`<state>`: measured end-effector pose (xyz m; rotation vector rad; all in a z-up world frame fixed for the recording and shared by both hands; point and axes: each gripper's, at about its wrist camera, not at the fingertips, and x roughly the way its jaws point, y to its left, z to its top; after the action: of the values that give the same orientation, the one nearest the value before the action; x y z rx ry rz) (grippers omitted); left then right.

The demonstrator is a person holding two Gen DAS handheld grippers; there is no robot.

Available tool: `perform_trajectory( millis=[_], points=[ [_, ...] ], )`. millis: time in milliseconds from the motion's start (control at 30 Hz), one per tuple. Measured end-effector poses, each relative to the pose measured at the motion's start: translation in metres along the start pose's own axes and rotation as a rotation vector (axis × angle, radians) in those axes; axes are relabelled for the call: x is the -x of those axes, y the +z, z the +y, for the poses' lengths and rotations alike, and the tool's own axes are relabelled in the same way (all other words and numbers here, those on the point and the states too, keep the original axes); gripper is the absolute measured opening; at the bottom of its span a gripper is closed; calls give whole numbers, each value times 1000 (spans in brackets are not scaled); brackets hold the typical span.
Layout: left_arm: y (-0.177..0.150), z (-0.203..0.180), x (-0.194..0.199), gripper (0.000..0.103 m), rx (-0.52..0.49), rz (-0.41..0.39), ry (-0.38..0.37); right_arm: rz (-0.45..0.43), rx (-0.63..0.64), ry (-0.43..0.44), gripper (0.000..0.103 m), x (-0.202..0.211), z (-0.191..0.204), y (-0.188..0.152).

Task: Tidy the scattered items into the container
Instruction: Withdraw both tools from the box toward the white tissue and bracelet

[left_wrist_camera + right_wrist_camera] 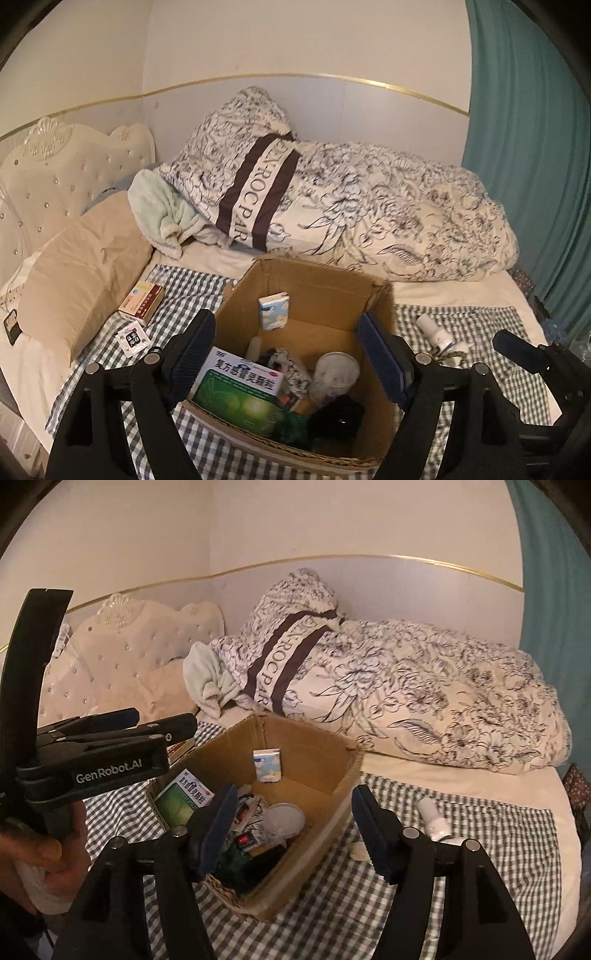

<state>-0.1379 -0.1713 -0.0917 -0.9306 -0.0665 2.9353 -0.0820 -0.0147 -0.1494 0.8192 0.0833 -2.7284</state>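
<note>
An open cardboard box (314, 291) (343, 771) stands on the checked bed cover. In it lie a green medicine box (240, 395) (184, 797), a tissue pack (273, 310) (267, 765), a clear cup (334, 373) (284, 818) and other small items. My left gripper (286, 354) is open and empty over the box. My right gripper (293, 830) is open and empty above the box's right wall. Outside the box lie a white bottle (439, 334) (434, 818), a red and yellow carton (142, 302), a small sachet (131, 338) and a small pale object (358, 851).
A floral duvet (369, 206) (424, 694) is piled behind the box. A tan pillow (85, 269) lies at the left by the tufted headboard (55, 177). A dark phone (11, 325) lies at the left edge. A teal curtain (535, 147) hangs at the right.
</note>
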Motion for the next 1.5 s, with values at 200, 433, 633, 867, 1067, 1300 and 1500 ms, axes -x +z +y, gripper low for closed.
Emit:
perform_trajectory(
  millis=[200,433,633,867,1067,1300,1500],
  points=[
    [2,-21,24,89,-6,-36,-21,-28,-14,-23,68,34,-18,0],
    [2,-42,54,96,-11,-75,-36,-69,-23,-63,76,73,-36,-2],
    [-3,-51,74,103,8,-109,-37,-97,-36,-93,91,101,-55,-6],
    [-10,-70,86,103,-15,-127,-19,-132,-78,-113,103,131,-79,-12],
    [-15,-90,95,103,-50,-145,-36,-142,-99,-147,103,149,-96,-19],
    [-21,-112,96,103,-70,-153,-72,-144,-114,-207,103,160,-118,-33],
    [-29,-132,82,103,-92,-129,-106,-119,-103,-257,103,156,-136,-49]
  ],
)
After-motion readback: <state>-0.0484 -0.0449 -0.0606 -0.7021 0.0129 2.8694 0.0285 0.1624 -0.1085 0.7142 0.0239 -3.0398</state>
